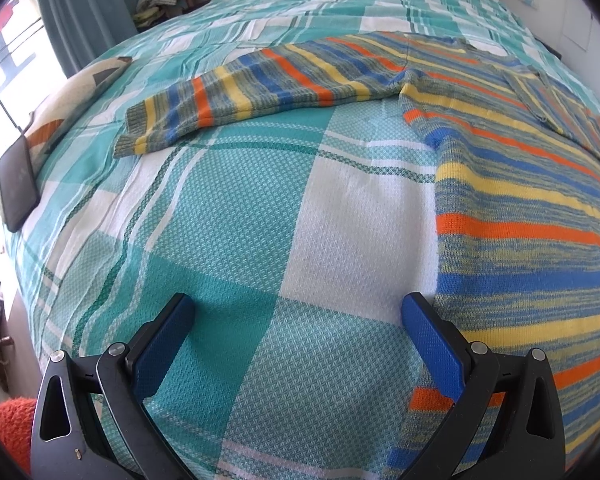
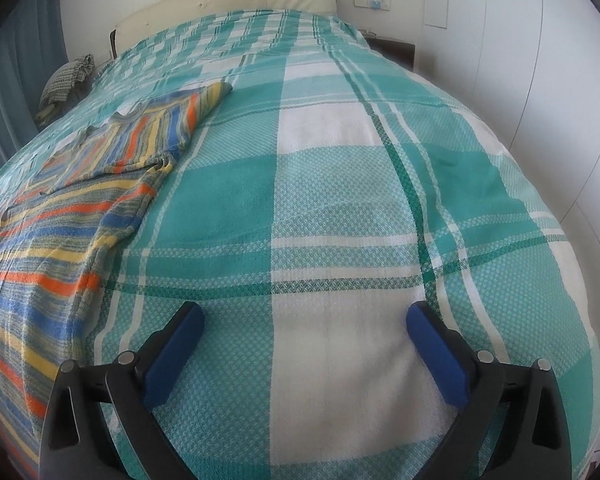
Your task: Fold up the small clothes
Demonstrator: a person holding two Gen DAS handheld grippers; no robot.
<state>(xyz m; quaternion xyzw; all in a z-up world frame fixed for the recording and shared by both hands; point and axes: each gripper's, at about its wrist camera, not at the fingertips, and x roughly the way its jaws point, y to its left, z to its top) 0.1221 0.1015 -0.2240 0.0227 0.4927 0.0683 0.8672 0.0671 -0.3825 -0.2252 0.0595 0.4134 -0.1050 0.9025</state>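
On the woven plaid bedspread (image 1: pixel 228 208) lay my striped knit sweater (image 1: pixel 520 208), sleeve (image 1: pixel 260 88) stretched sideways; left gripper (image 1: pixel 298 320) and right gripper (image 2: pixel 305 330) both gaped wide, empty.

No readable text — none anywhere.

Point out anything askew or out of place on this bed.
The striped knit sweater lies lopsided: one sleeve stretches out across the teal checked bedspread, the other sleeve is folded over. A dark phone sits at the bed's edge.
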